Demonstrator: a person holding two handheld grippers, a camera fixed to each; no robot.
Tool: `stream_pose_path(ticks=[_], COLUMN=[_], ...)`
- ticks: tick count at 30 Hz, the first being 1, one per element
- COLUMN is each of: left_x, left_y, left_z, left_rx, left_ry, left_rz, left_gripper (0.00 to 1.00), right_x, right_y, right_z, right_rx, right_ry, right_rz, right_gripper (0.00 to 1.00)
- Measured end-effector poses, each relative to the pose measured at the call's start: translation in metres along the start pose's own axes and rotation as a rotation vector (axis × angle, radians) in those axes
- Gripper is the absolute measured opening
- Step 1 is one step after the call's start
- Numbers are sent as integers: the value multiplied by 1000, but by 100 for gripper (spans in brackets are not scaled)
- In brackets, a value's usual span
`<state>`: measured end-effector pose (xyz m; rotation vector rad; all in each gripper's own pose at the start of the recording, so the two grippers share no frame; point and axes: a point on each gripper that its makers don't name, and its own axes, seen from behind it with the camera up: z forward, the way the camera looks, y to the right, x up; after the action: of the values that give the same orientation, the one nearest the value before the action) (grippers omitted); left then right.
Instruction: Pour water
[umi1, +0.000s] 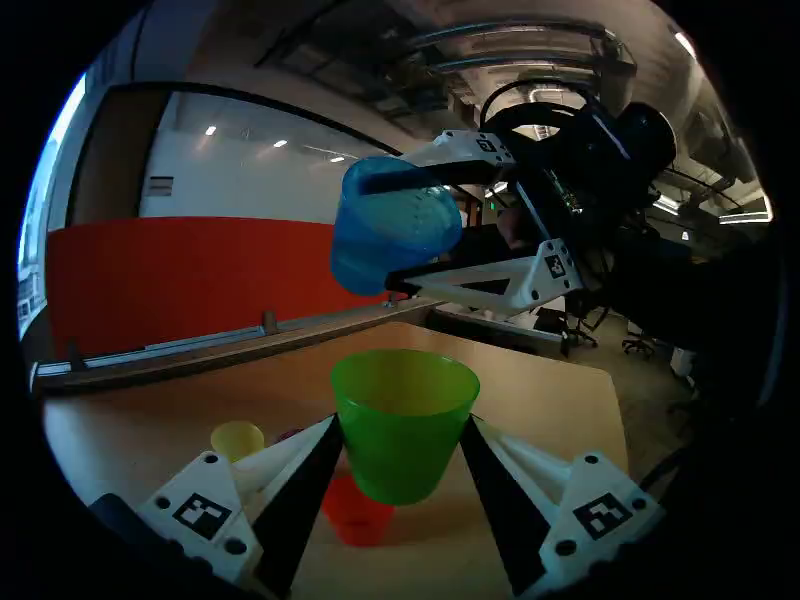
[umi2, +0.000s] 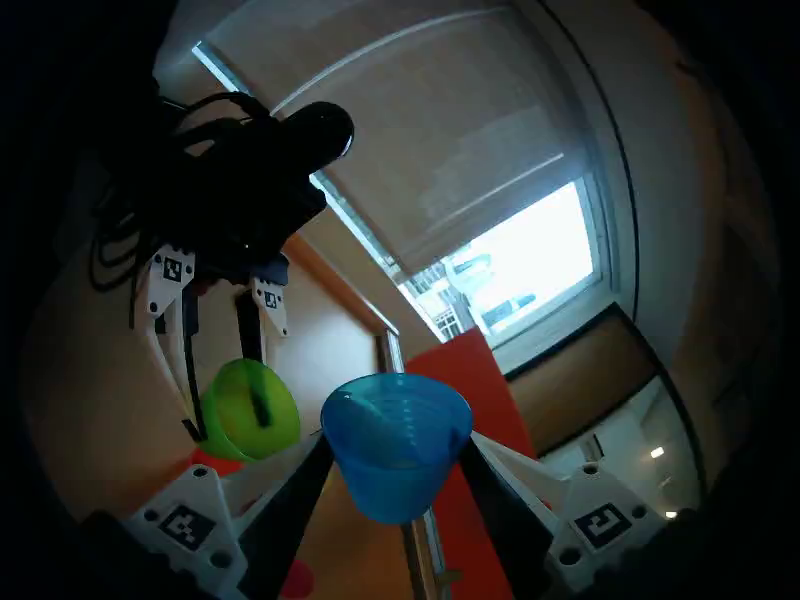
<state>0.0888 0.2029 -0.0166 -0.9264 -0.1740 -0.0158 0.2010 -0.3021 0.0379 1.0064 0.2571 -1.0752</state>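
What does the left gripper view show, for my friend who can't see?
The left gripper holds an upright green cup over a wooden table, while the right gripper holds a tilted blue cup higher up. A yellow cup and a red cup stand below.

Your left gripper (umi1: 402, 420) and right gripper (umi2: 397, 440) are white with black-and-white square tags (umi1: 207, 514); you see a green cup (umi1: 405, 450), blue cup (umi1: 393, 230), yellow cup (umi1: 237, 438) and red cup (umi1: 355, 515).

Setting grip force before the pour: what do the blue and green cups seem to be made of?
The blue cup looks like thin translucent plastic, glossy: light passes through its wall and moulded rings show inside. The green cup seems the same kind of plastic, smooth, its wall glowing where lit. Probably not glass.
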Motion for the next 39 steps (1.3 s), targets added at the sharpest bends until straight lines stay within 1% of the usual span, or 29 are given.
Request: stream_pose_path(ticks=[14,39], left_x=[2,3], left_y=[4,6], left_z=[3,6], left_rx=[-7,-14], left_ry=[3,4], left_rz=[4,8], left_gripper=[81,81], right_x=[-1,-6], right_y=[5,18], right_z=[2,-1], right_rx=[-15,-37], right_ry=[-10,-12], right_rz=[-51,-93], right_gripper=[88,88])
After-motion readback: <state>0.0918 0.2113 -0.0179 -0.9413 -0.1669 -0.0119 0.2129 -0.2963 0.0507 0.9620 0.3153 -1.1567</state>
